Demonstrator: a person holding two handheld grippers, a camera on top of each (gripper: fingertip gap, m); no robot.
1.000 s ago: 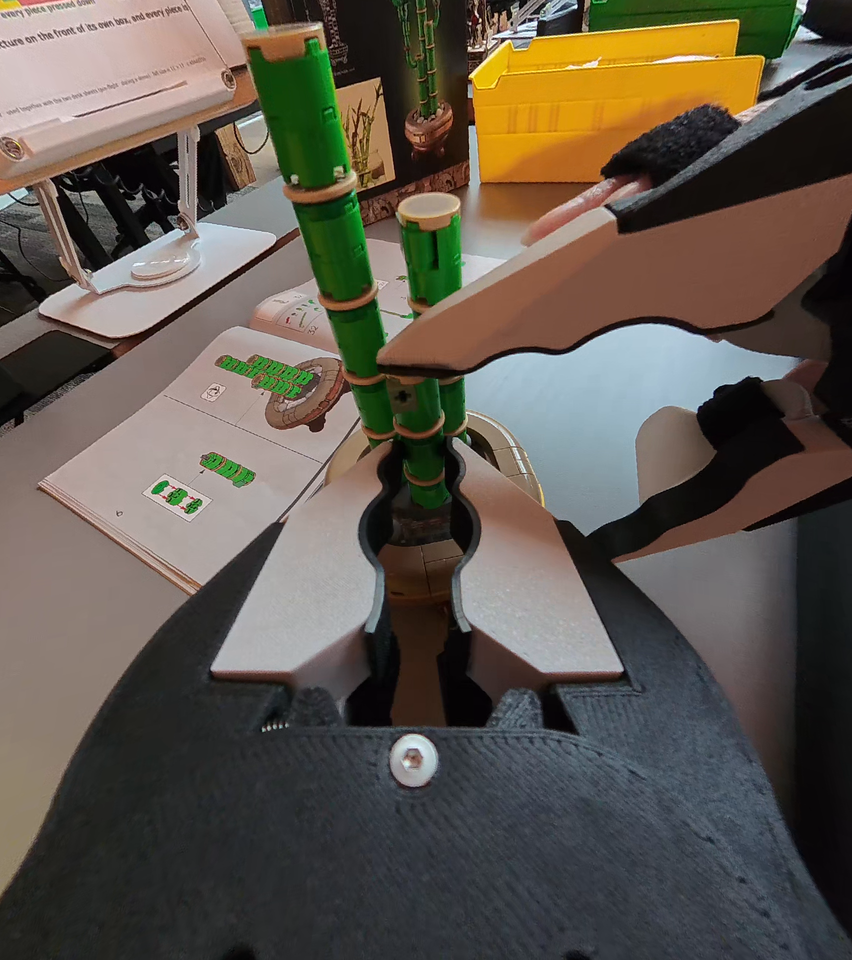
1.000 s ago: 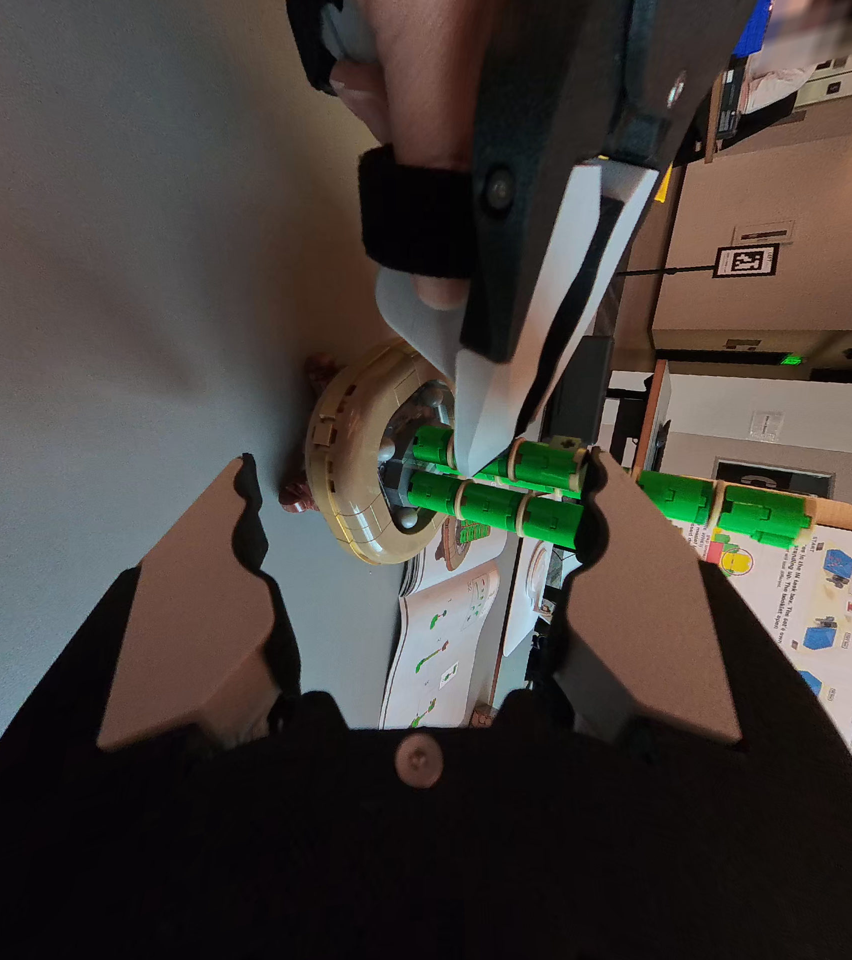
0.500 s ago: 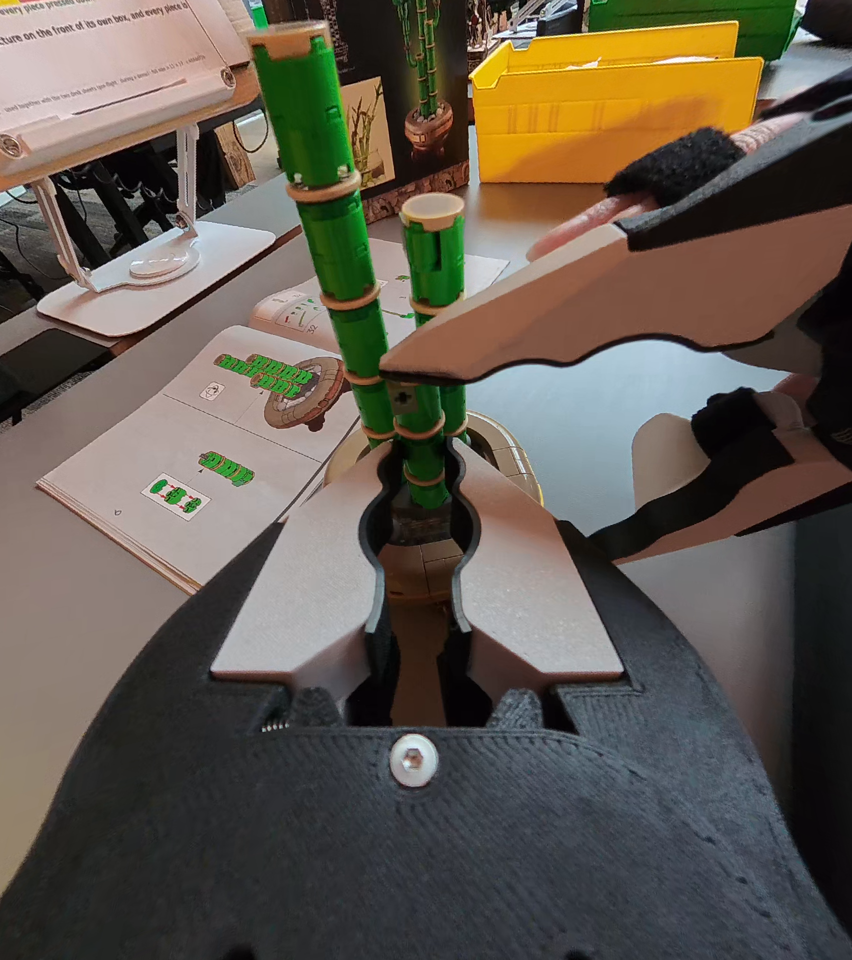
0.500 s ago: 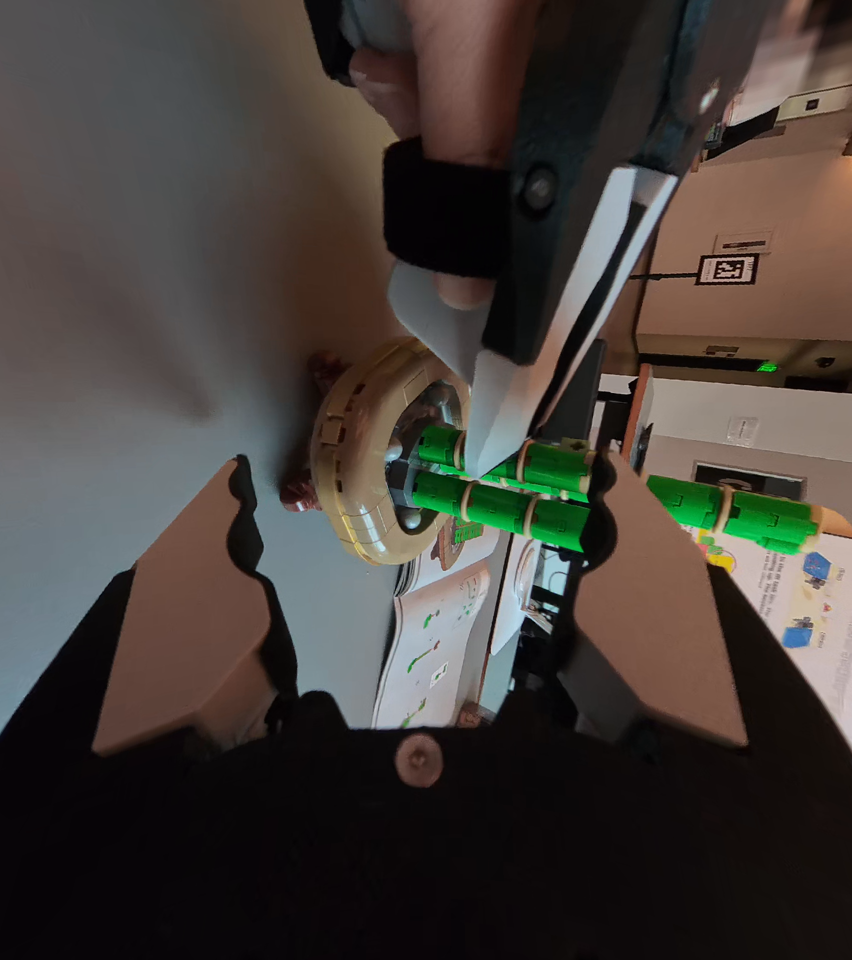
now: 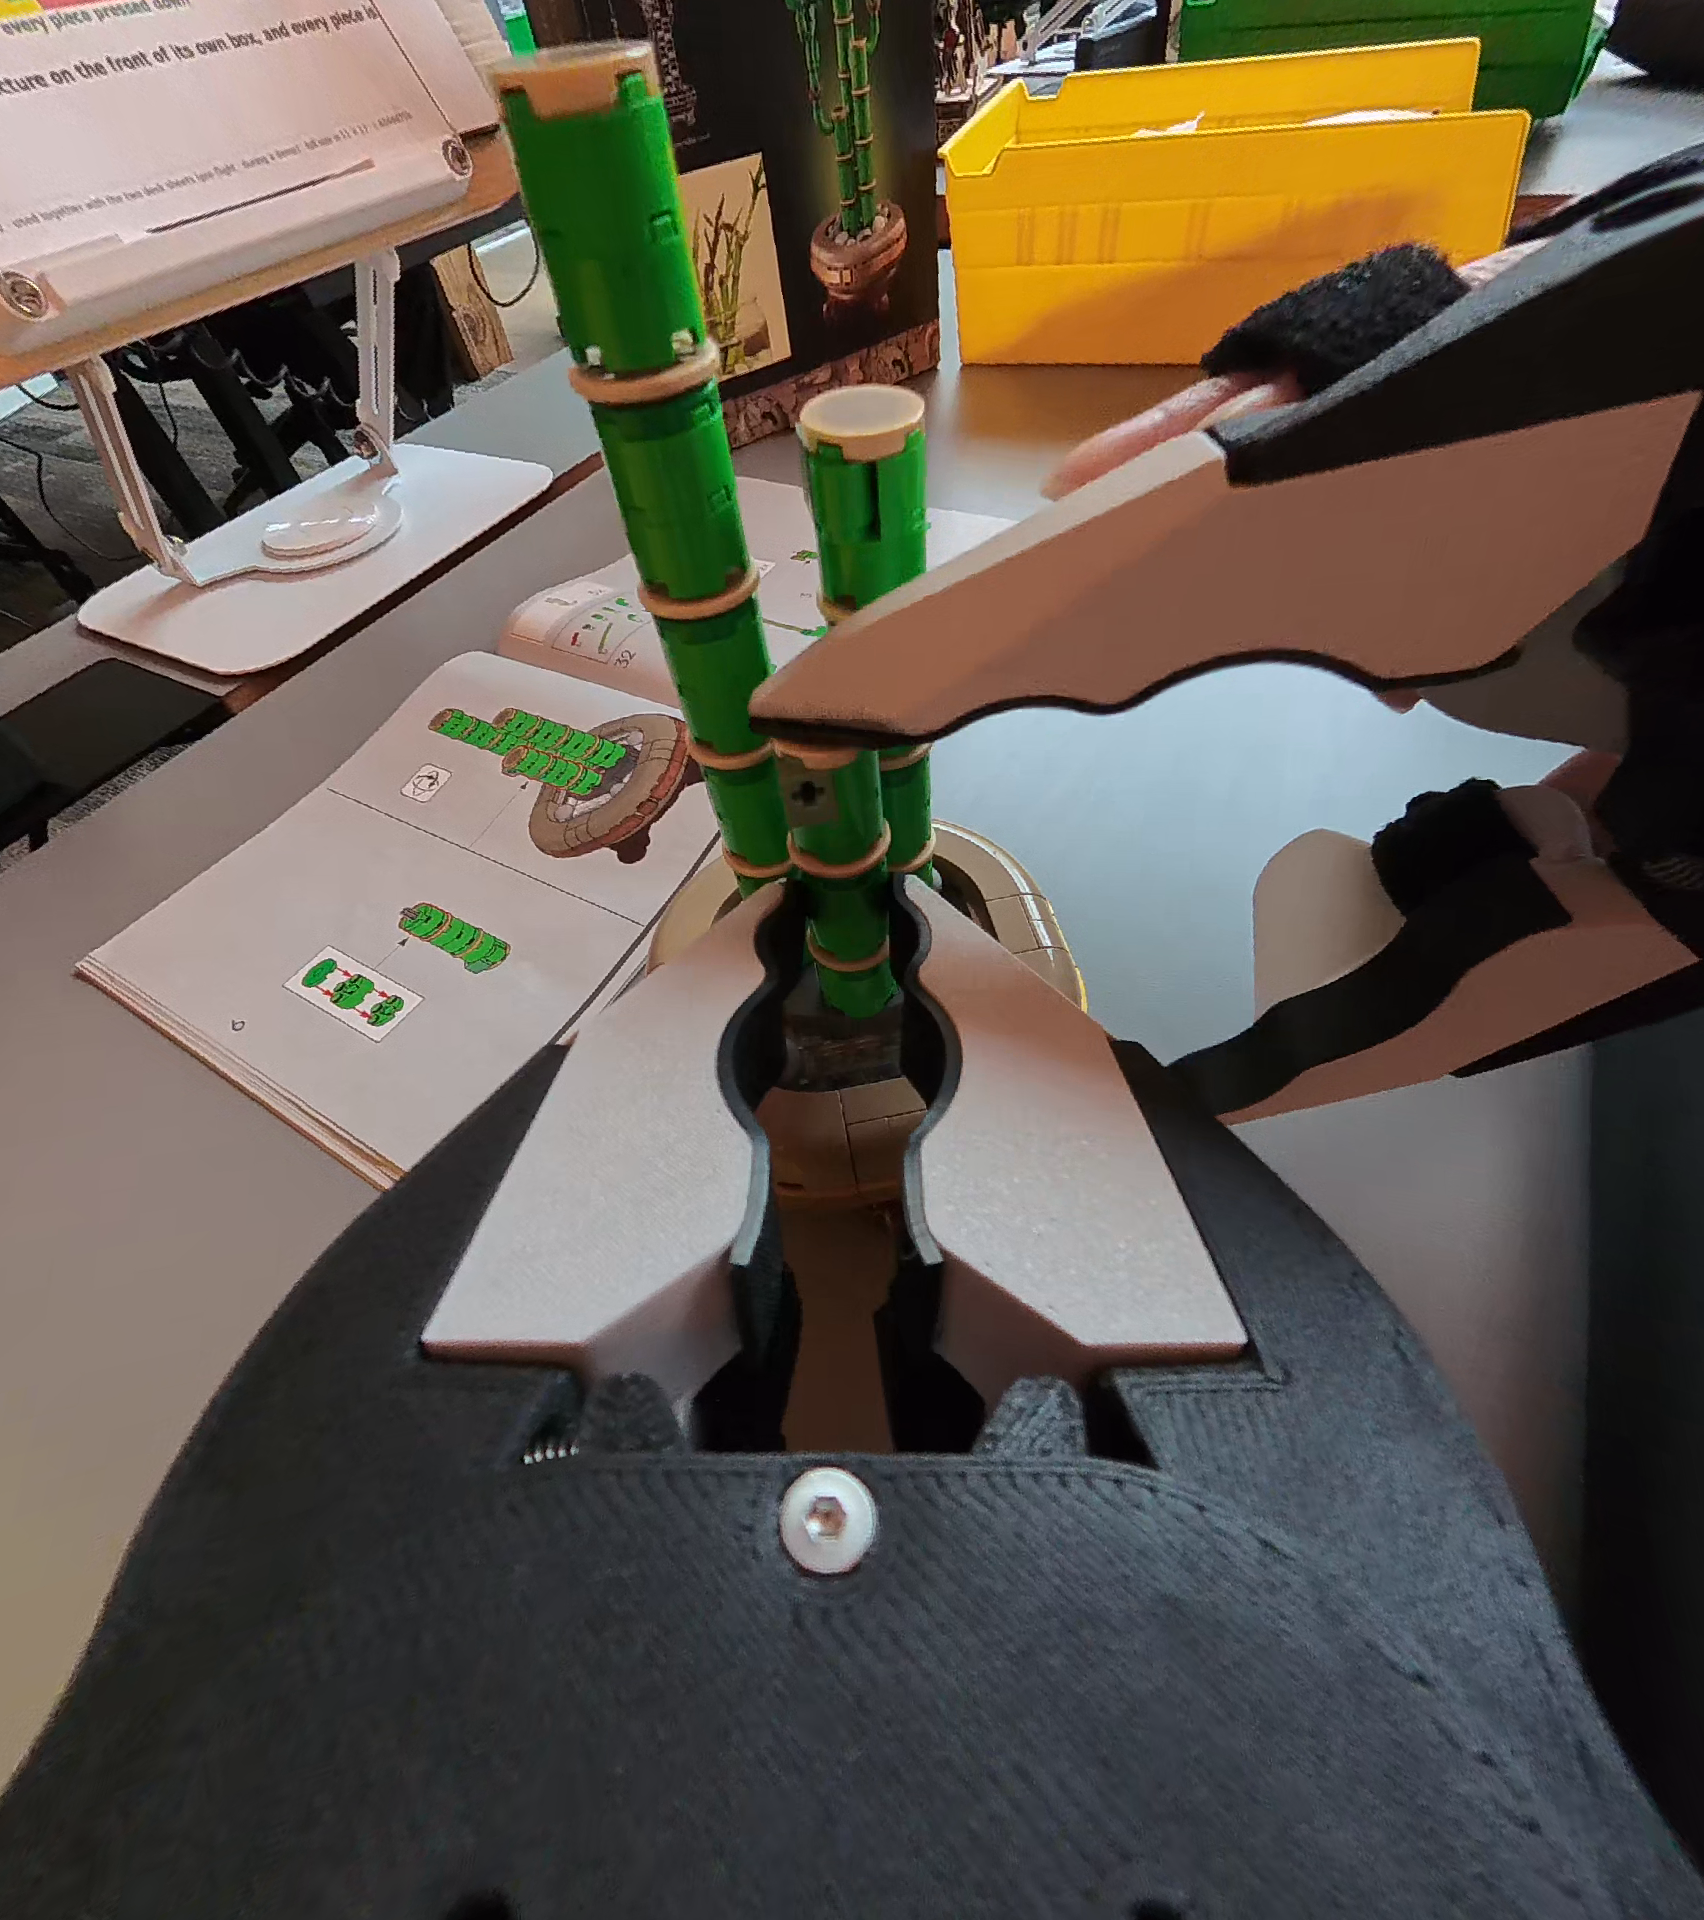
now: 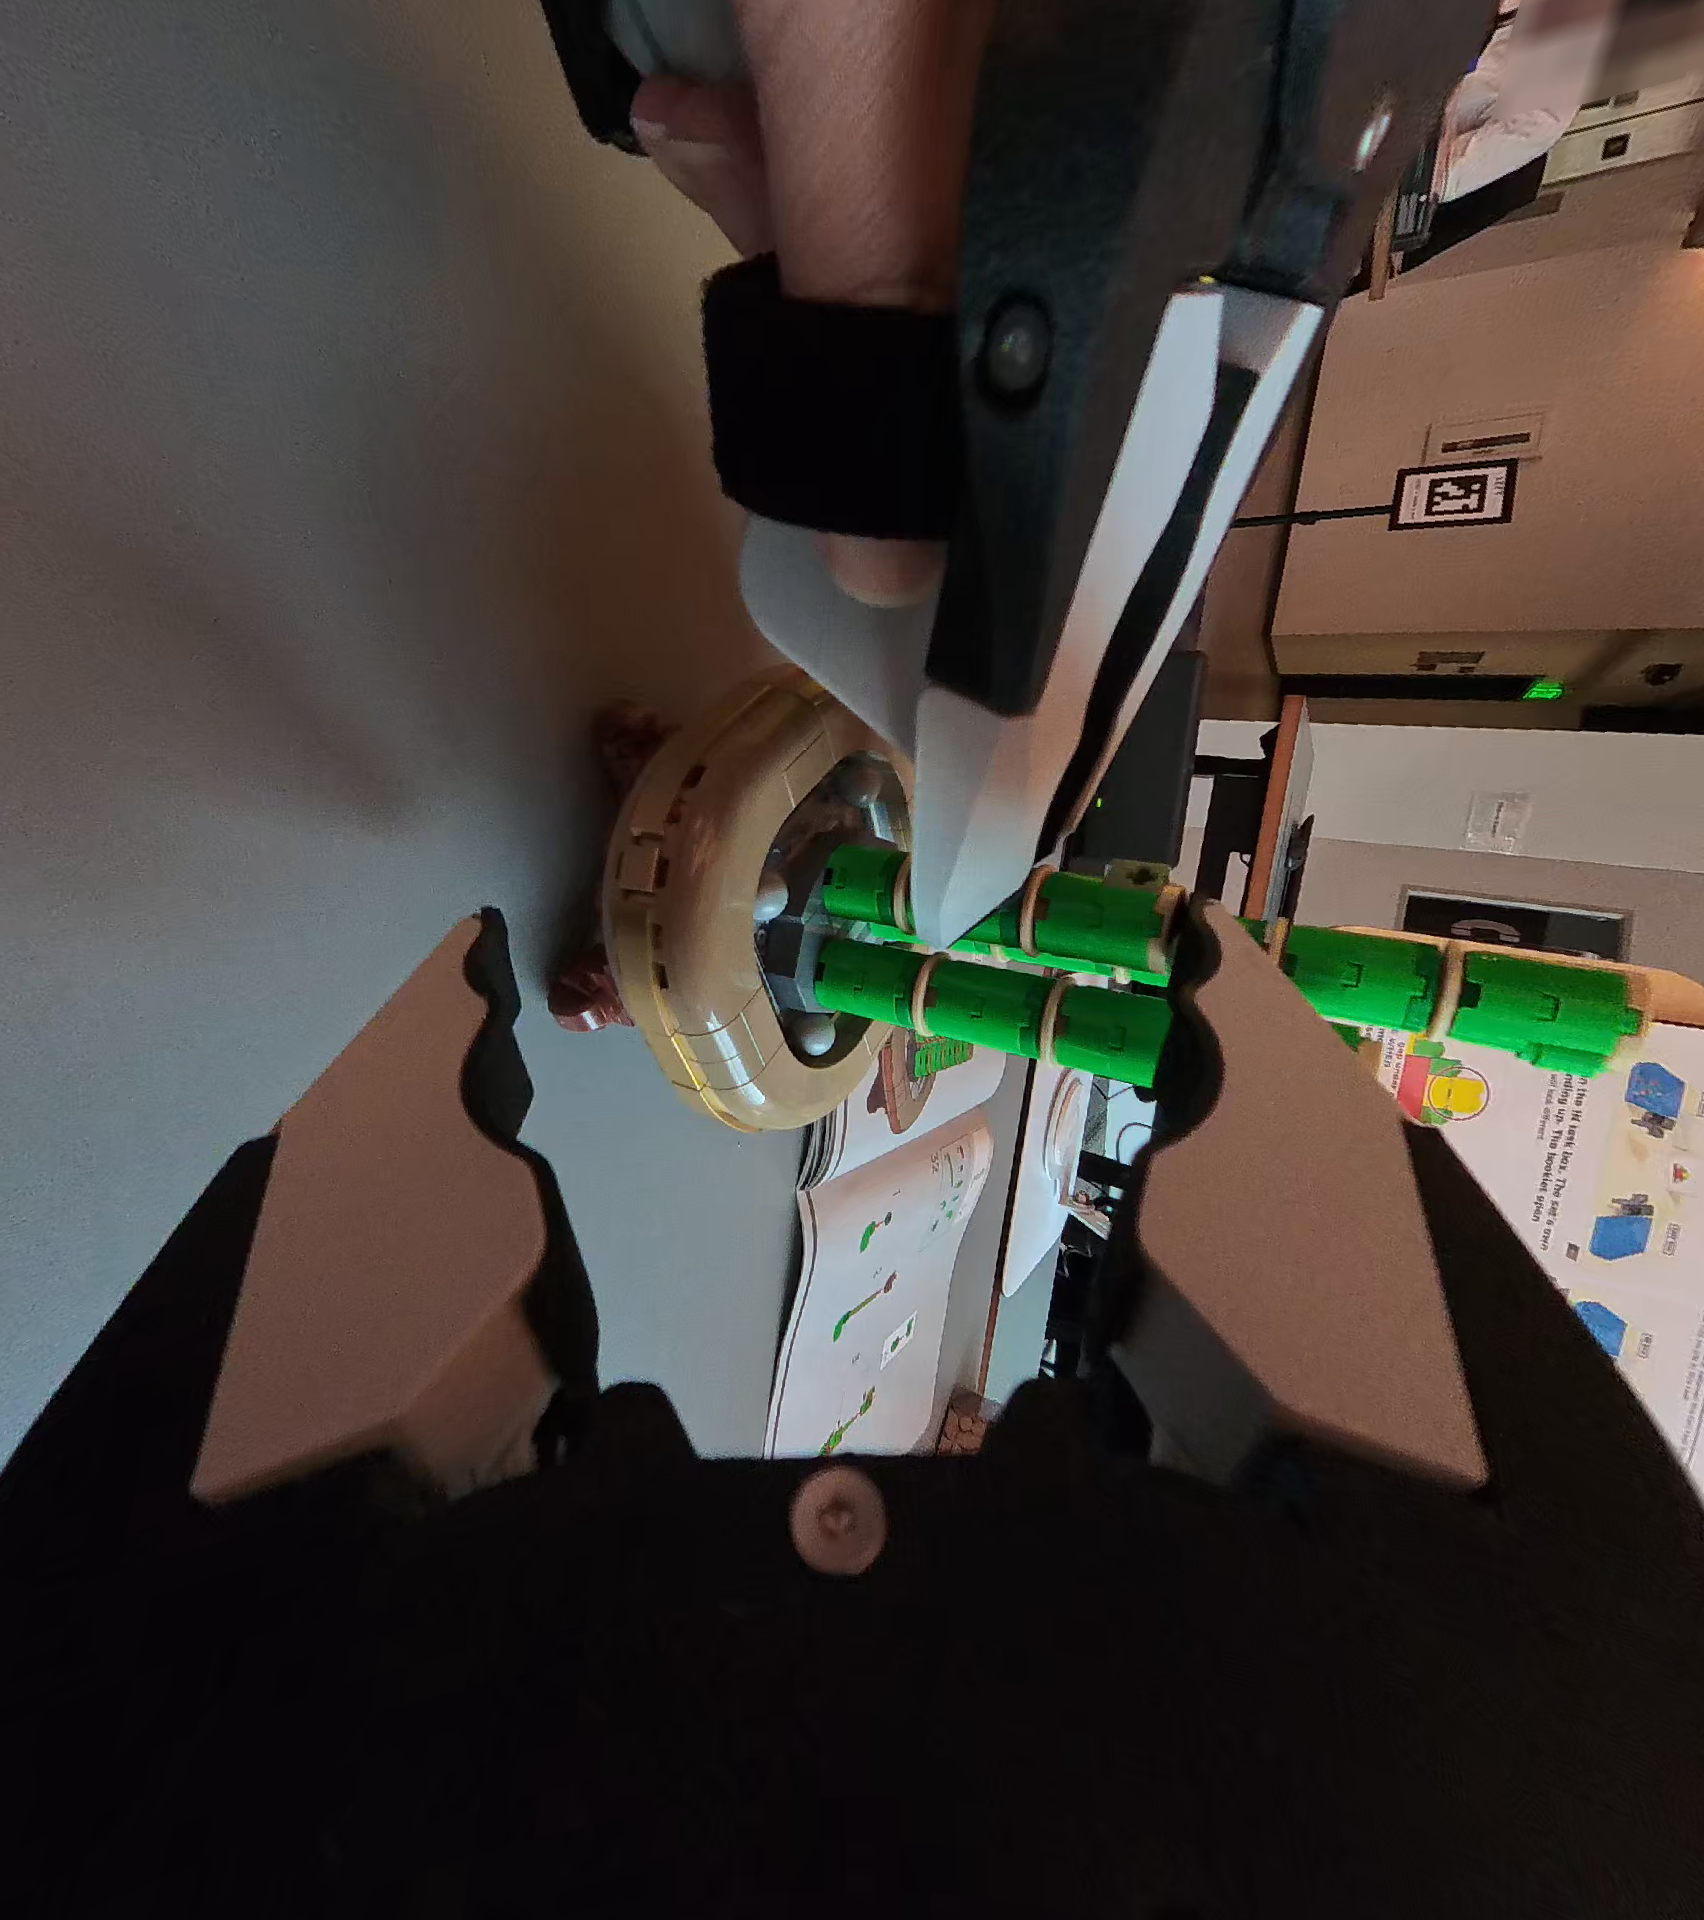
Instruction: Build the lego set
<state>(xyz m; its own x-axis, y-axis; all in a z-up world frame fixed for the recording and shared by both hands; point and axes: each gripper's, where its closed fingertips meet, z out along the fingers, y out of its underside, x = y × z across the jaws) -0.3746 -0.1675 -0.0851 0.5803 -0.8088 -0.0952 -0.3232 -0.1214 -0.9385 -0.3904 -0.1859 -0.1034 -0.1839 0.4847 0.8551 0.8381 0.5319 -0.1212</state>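
Left wrist view: left gripper [image 5: 843, 935] stays clamped on a green bamboo stalk [image 5: 853, 883] in the tan pot [image 6: 713, 935]; right gripper [image 6: 848, 997] remains wide apart, empty. Printed instruction booklet [image 5: 391, 914] lies alongside, unmoved.

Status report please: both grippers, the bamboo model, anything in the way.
Left gripper shut on shortest stalk. Right gripper open, one finger atop that stalk. Tan pot on table. Nothing blocking.

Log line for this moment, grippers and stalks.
left gripper: shut on short stalk | right gripper: open, finger atop short stalk | pot: on table
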